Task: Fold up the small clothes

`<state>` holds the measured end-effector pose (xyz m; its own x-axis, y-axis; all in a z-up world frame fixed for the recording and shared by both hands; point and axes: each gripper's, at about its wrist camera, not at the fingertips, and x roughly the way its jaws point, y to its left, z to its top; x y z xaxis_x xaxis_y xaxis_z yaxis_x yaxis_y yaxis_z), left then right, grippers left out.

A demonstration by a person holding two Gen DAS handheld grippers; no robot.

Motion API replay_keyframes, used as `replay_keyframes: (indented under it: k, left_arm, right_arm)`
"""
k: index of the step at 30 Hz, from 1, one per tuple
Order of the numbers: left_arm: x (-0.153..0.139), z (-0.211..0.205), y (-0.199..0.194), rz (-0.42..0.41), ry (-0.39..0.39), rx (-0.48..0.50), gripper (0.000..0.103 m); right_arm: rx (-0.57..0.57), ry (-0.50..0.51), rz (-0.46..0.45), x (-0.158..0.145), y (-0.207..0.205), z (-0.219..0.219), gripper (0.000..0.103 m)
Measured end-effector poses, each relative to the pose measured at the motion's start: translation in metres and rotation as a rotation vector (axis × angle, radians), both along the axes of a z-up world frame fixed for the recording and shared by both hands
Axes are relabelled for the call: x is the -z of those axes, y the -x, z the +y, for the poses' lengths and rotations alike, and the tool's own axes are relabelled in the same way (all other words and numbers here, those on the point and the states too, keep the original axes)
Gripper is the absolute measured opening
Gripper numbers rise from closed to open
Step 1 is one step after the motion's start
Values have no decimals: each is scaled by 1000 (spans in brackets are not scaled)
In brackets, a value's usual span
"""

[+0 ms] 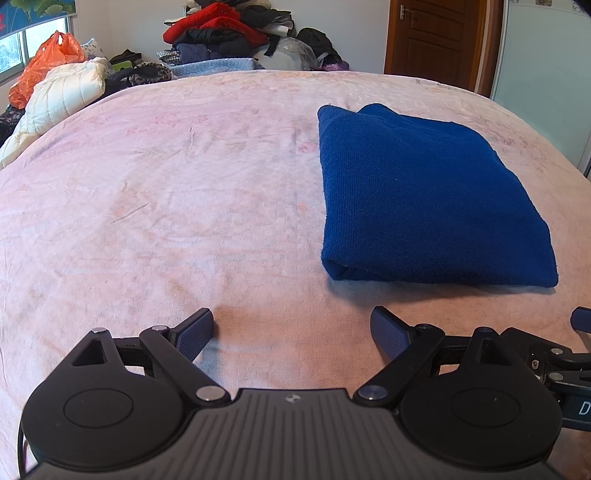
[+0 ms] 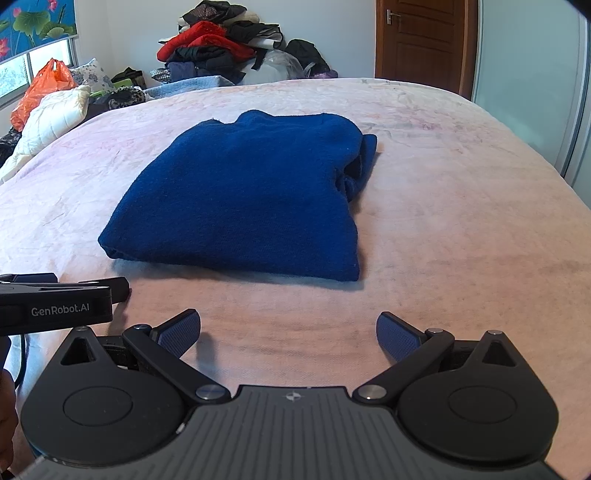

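Left wrist view: your left gripper (image 1: 291,332) hangs over the pink bed cover (image 1: 147,184) w/ fingers spread wide, nothing in them. Blue garment (image 1: 424,199) lies flat ahead and to the right, closer to the bed's near edge than the far one, apart from both tools. Right gripper (image 2: 288,332) is likewise splayed and empty, just short of the garment's near fold.

Progress, judging by how it lies: garment is already a compact rectangle, layers stacked, so this piece looks about done. What's left is prob. tidying or moving on to another item; the clothes pile (image 1: 221,33) past the bed's far edge may be the supply, can't confirm.

Right wrist view shows what the left doesn't: a bunched tuck (image 2: 358,166) on the garment's right side, a bit untidy. It also catches your left tool's body at its left border.
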<state>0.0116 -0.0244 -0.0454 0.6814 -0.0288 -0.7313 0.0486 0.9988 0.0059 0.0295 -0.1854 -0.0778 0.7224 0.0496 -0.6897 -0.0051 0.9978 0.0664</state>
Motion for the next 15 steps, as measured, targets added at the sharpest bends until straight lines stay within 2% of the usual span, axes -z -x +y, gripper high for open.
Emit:
replay_keyframes:
  k: [10, 15]
  left_arm:
    - [0, 0, 0, 0, 1, -1, 93]
    - [-3, -2, 2, -30, -23, 2, 93]
  right_arm:
    - [1, -3, -2, 0, 0, -1, 102]
    - [-2, -7, -2, 1, -1, -2, 102]
